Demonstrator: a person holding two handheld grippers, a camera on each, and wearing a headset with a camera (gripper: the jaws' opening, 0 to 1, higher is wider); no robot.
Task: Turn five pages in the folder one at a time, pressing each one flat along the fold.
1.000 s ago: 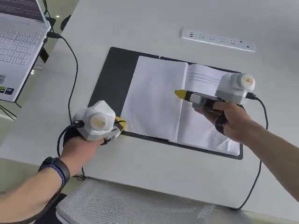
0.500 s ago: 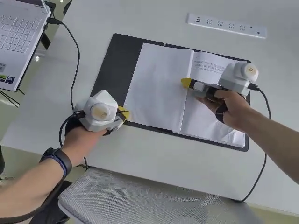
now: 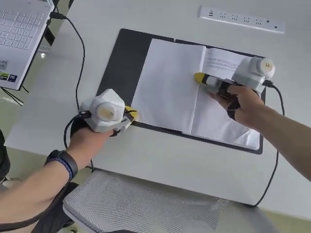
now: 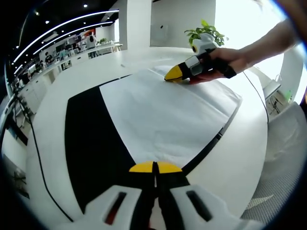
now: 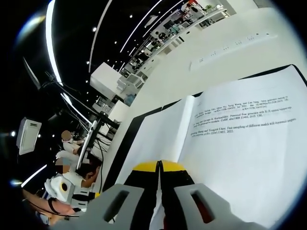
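Right gripper [image 3: 198, 77] jaws pressed together, tip on folder [image 3: 121, 63] fold; left gripper [image 3: 131, 114] jaws together too, seemingly touching folder's near-left corner.

bright even daylight, soft shadows, fisheye-warped edges, window glare

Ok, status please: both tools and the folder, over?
Left tool shut, at near edge of folder. Right tool shut, tip at the fold, upper part. Left page lies flat. No obstruction seen.
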